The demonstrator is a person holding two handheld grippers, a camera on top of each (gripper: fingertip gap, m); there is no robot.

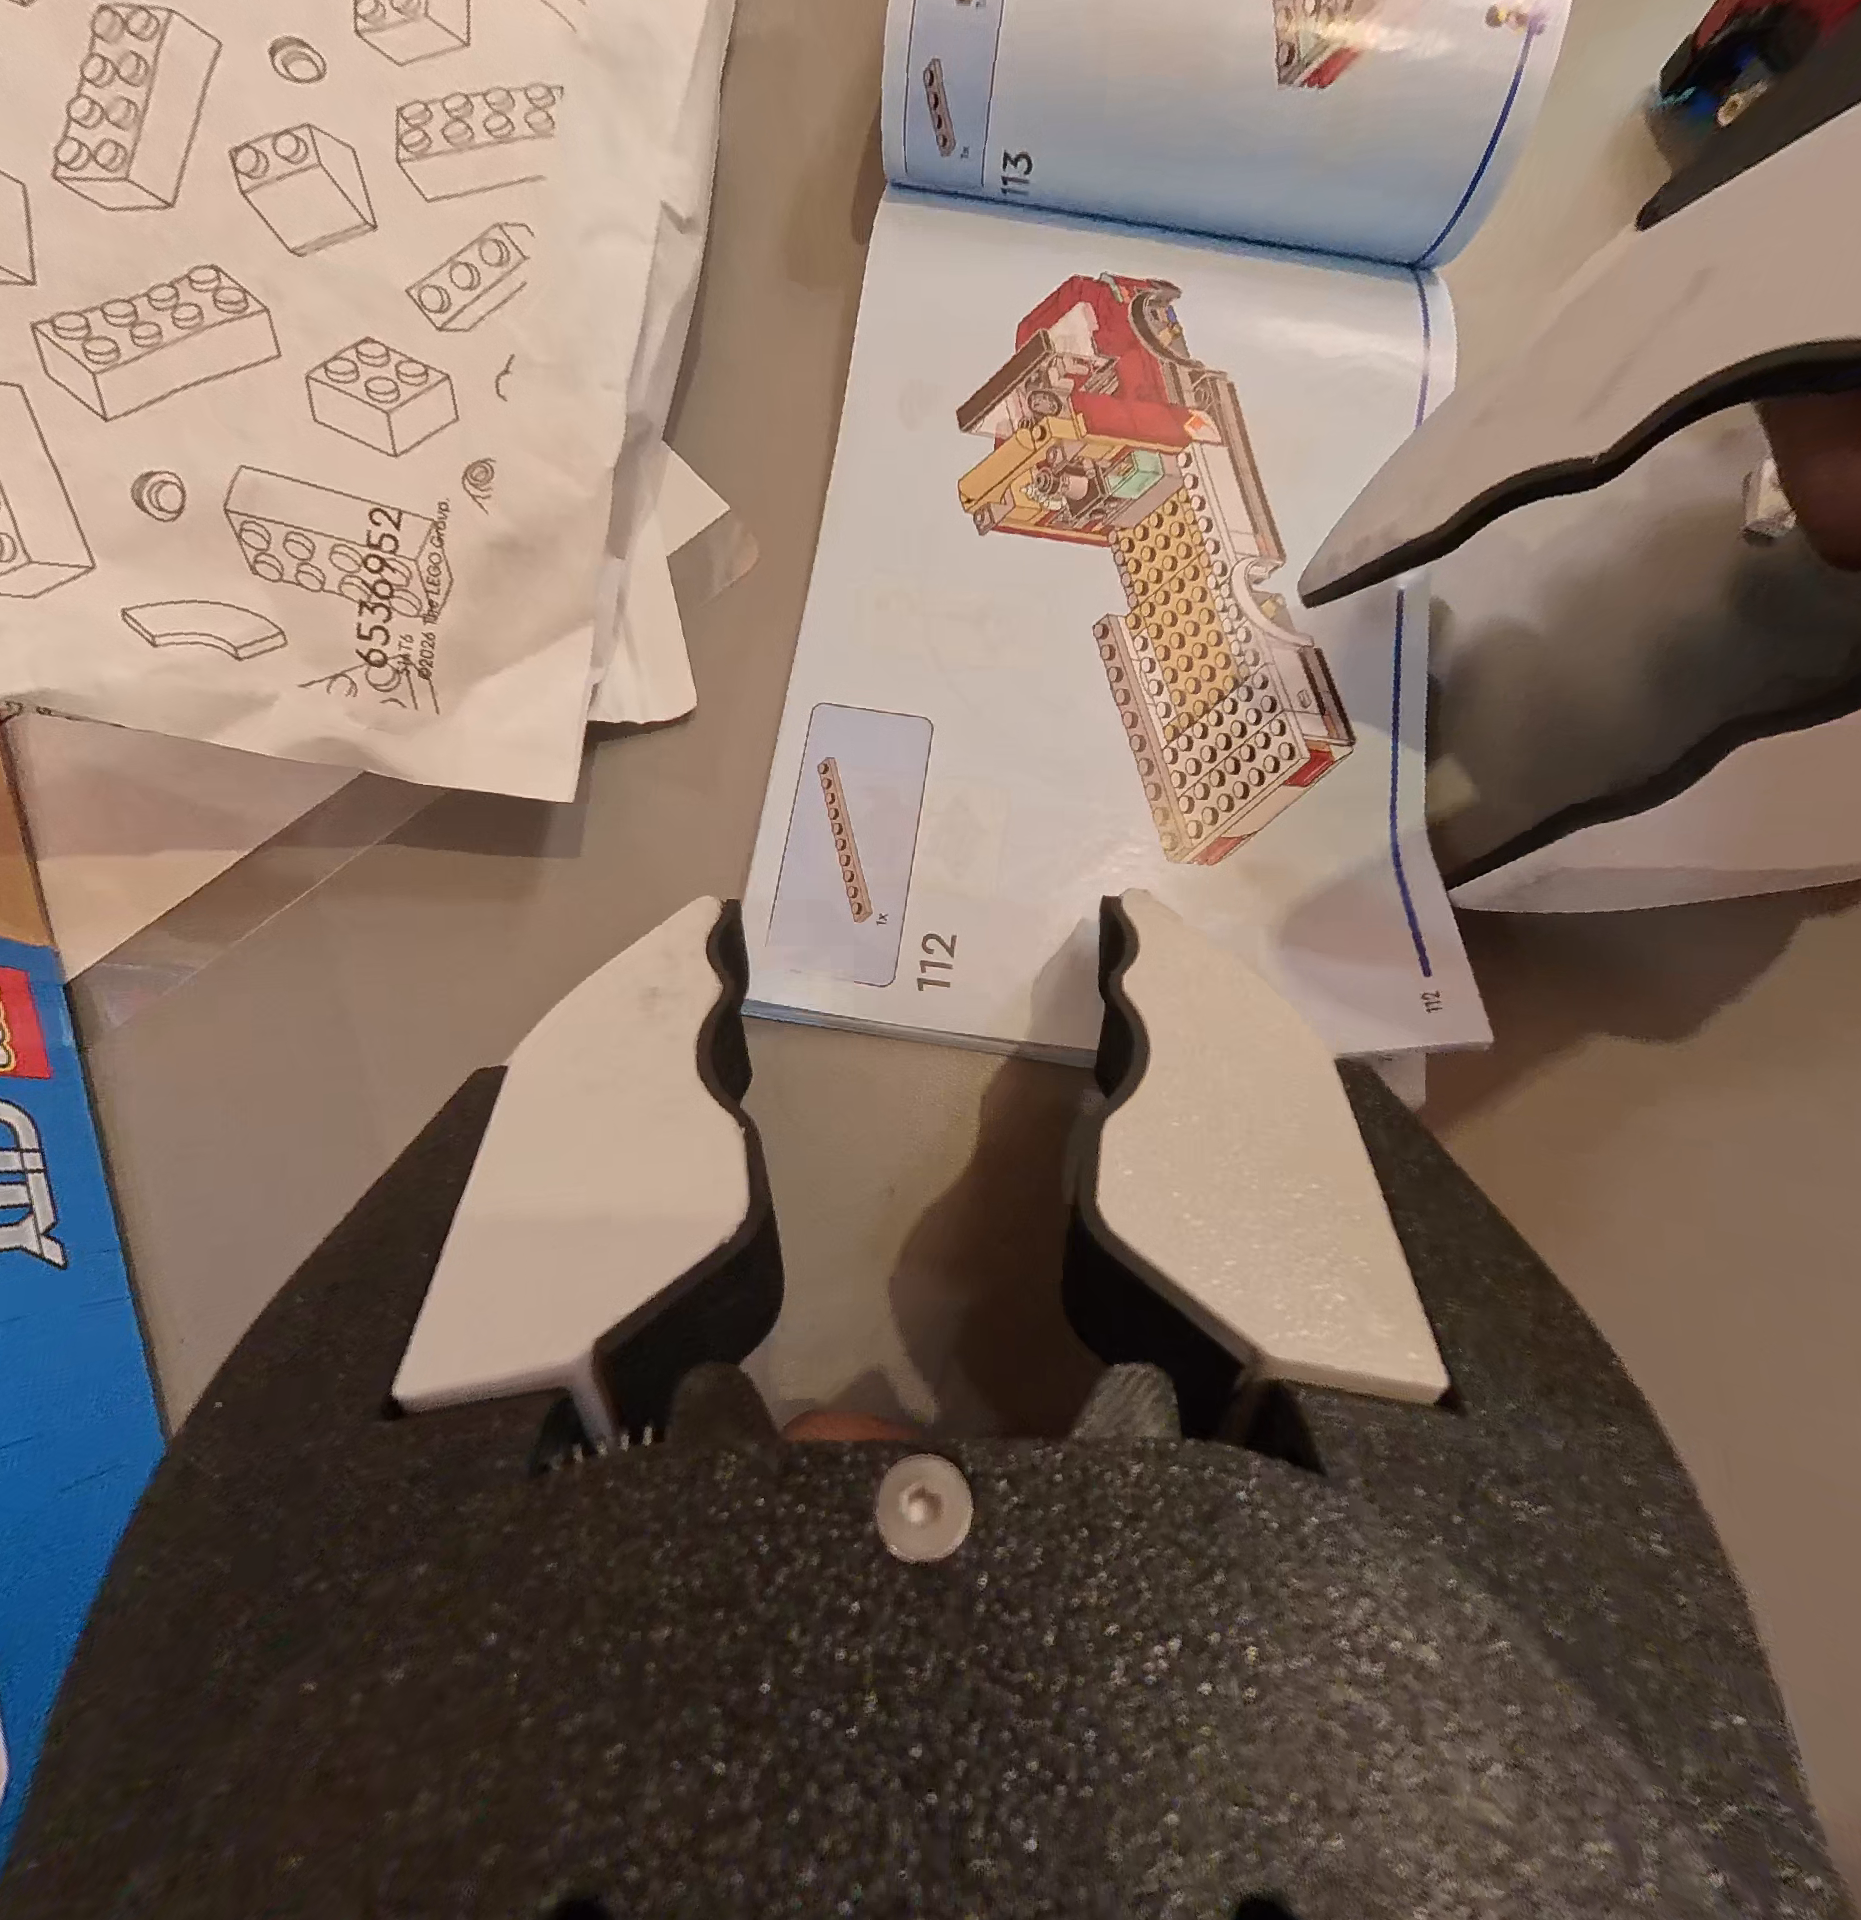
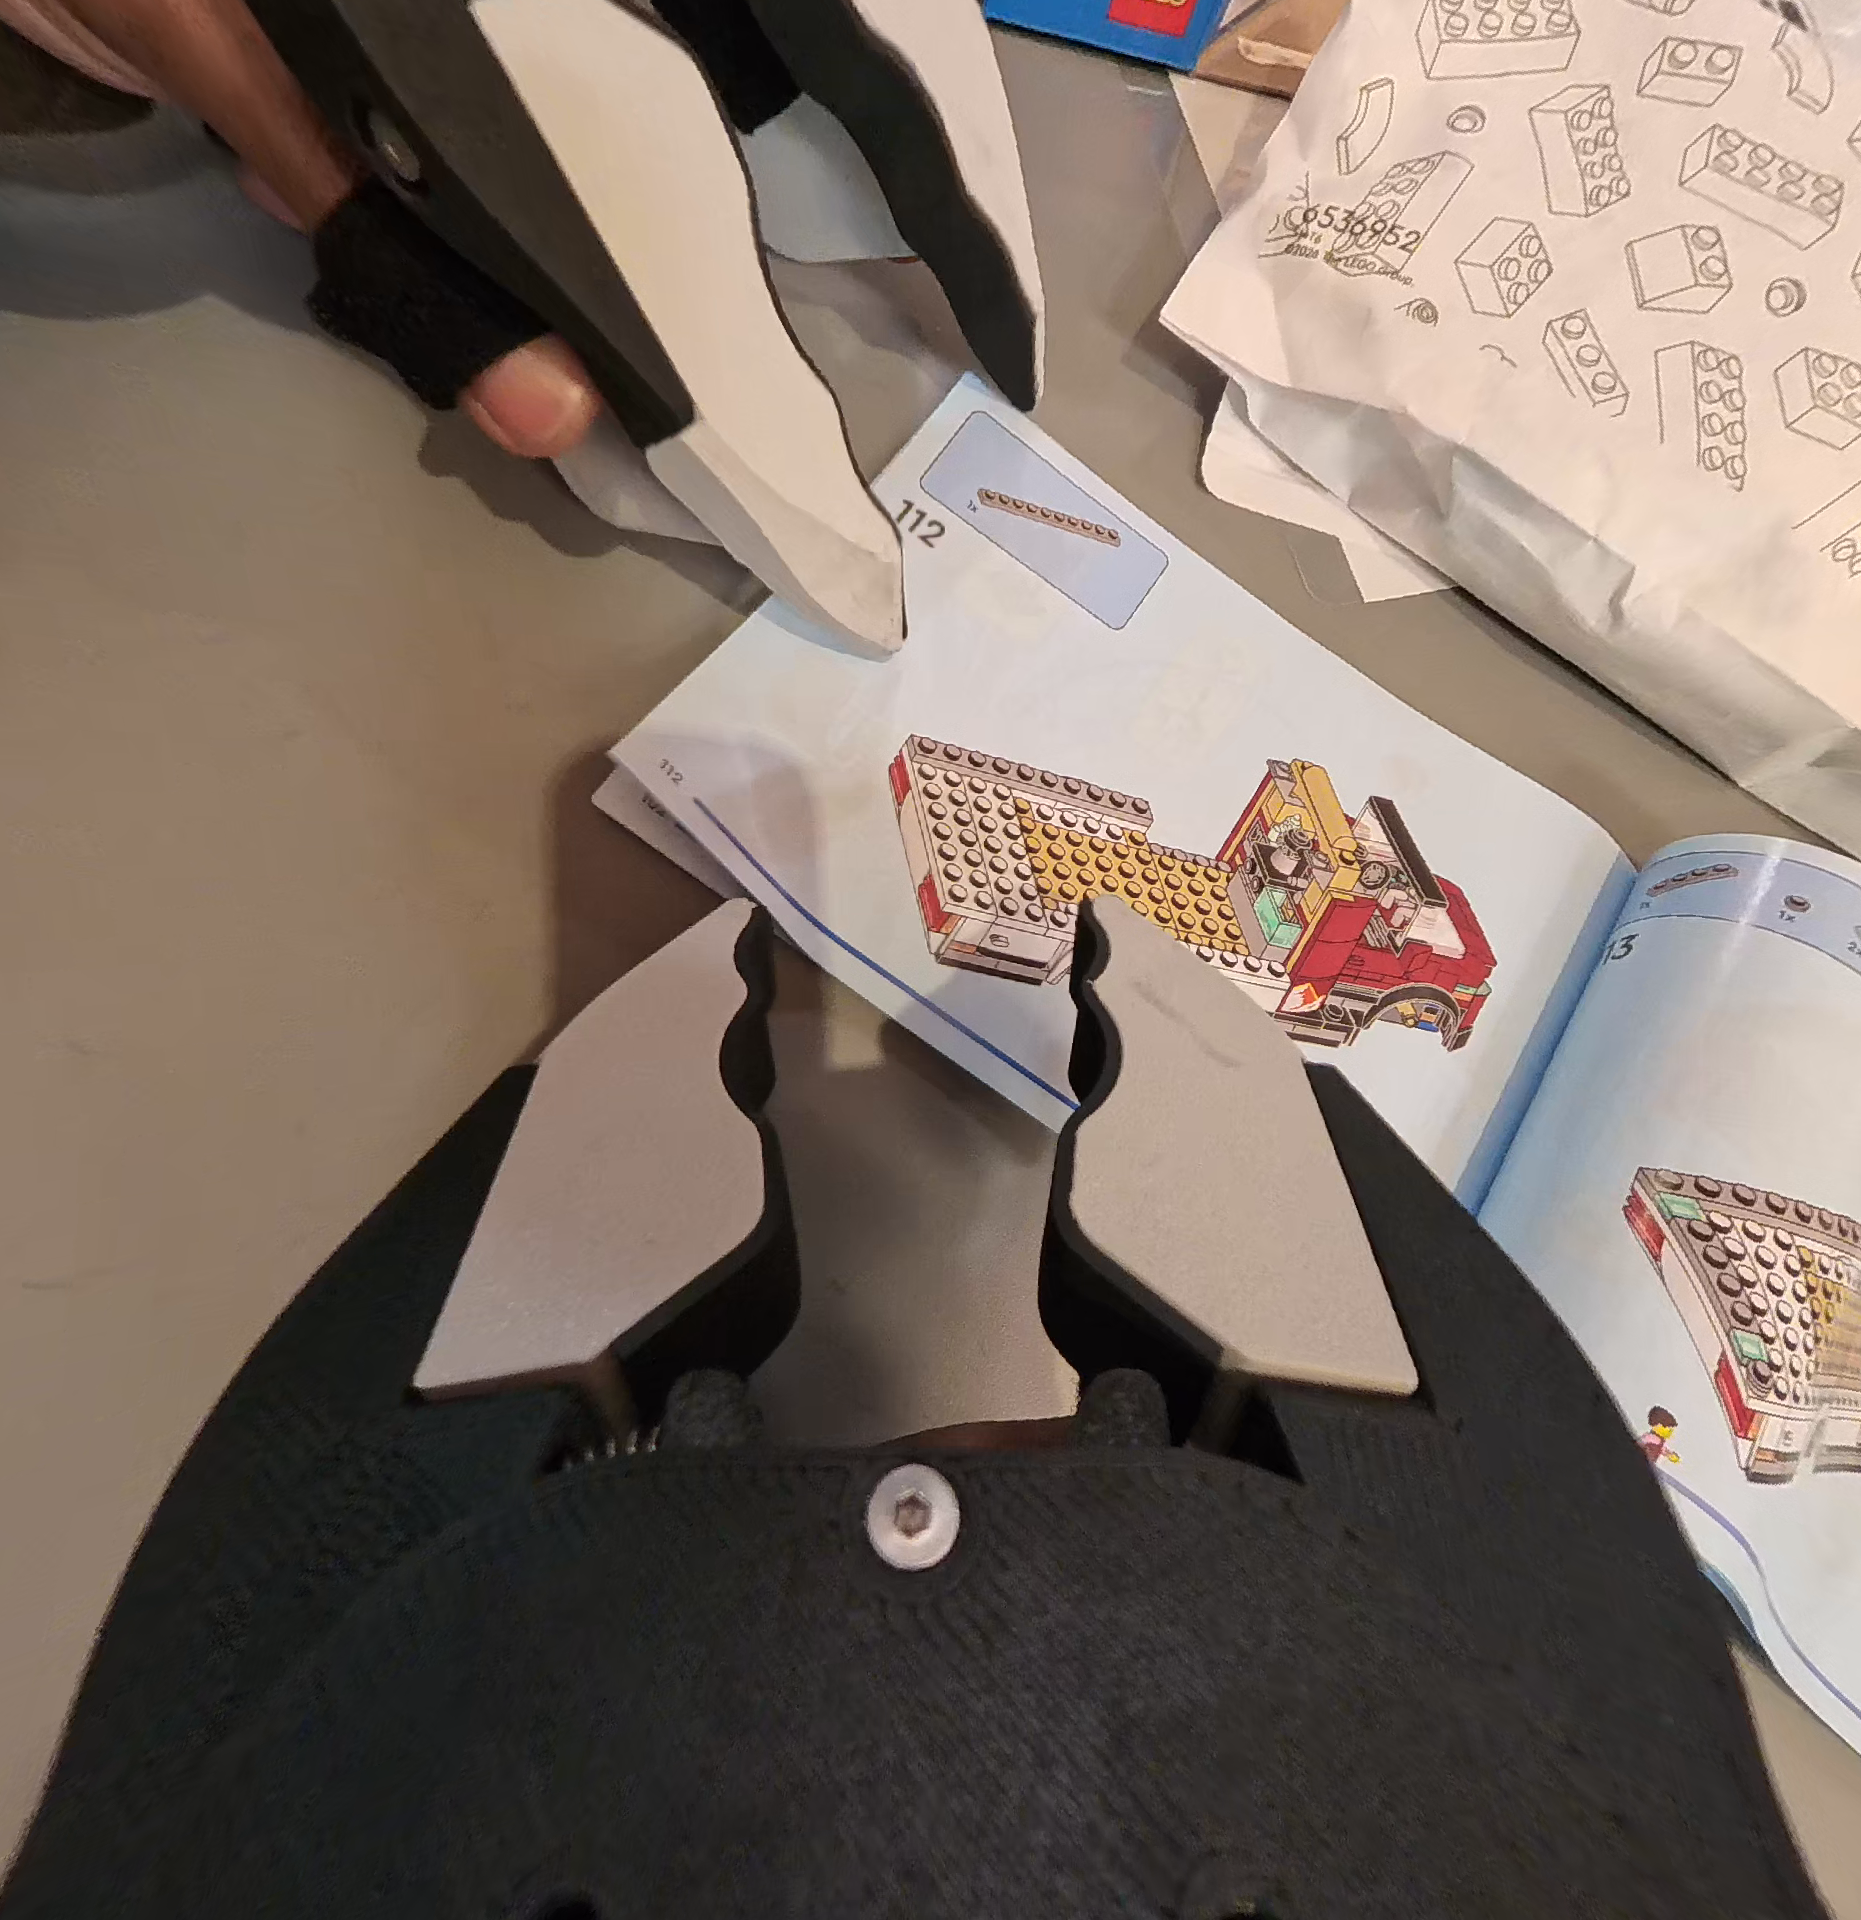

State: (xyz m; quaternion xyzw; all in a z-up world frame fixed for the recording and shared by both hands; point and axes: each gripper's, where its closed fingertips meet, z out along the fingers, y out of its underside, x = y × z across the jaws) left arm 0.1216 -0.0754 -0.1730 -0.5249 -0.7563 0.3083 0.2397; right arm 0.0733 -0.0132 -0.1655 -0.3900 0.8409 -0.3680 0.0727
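Instruction booklet (image 1: 1061, 582) lay open flat on grey-beige table (image 1: 490, 1091), 2 pages showing: one w/ a red-and-tan brick truck drawing, next page curling up at the spine. Near edge of booklet sat just ahead of L gripper (image 1: 921, 914) fingertips, edge running across the gap between them. L fingers (image 1: 614, 1039) spread wide, nothing between pads, not touching the paper as far as could be told.

R gripper (image 2: 910, 914) came in over the booklet's outer corner; its fingers (image 2: 1196, 1091) also well apart, empty, page edge passing under the gap. Contact w/ page: couldn't tell.

No bricks seen on table, no built model in view; how far along any build was, couldn't judge.

Count: 1 booklet, 2 grippers, 1 white paper bag (image 1: 282, 343) printed w/ brick outlines, beyond and left of L fingers, w/ more white paper poking from under it, 1 blue box (image 1: 43, 1195) at L gripper's left flank. Person's thumb (image 2: 531, 400) on L gripper's body.
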